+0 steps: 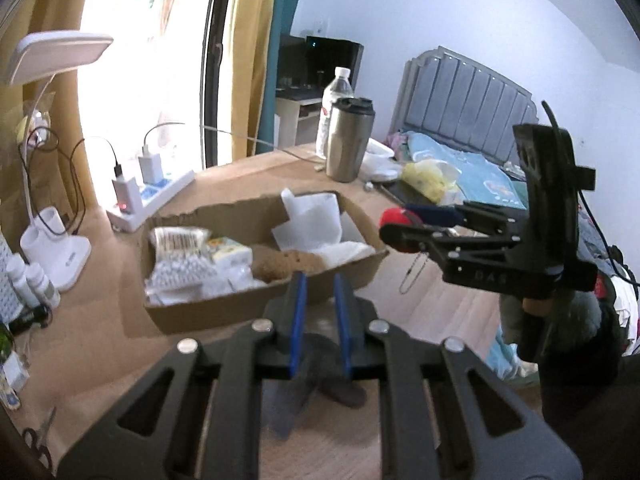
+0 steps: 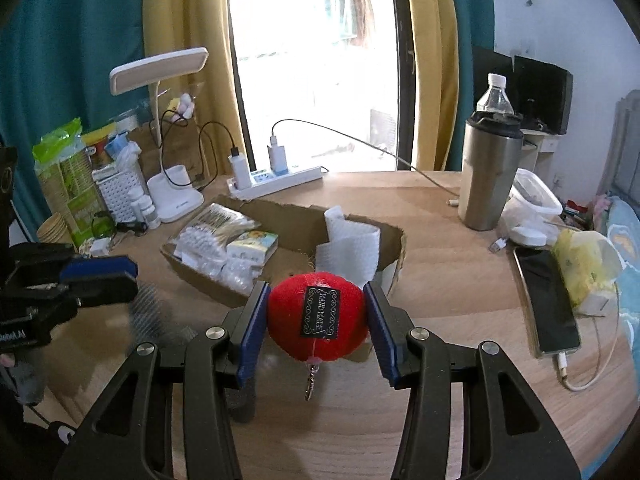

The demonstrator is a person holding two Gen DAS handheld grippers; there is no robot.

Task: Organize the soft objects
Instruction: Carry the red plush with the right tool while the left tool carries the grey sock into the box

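Note:
My right gripper [image 2: 316,320] is shut on a red plush ball [image 2: 318,322] with a black label and a dangling chain, held just in front of the cardboard box [image 2: 394,240]. It also shows in the left wrist view [image 1: 394,226], where the red ball [image 1: 394,216] peeks out at the box's right end. My left gripper [image 1: 320,320] is shut on a grey furry soft toy [image 1: 316,372], blurred, held above the table before the box [image 1: 200,316]. The box holds cotton swabs, packets, white foam sheets and a brown plush [image 1: 286,262].
On the wooden table: a steel tumbler [image 2: 488,176], a water bottle [image 2: 496,94], a power strip with chargers [image 2: 276,178], a white desk lamp [image 2: 176,196], a phone on a cable [image 2: 550,300], a yellow bag [image 2: 584,268]. A bed [image 1: 464,160] lies beyond.

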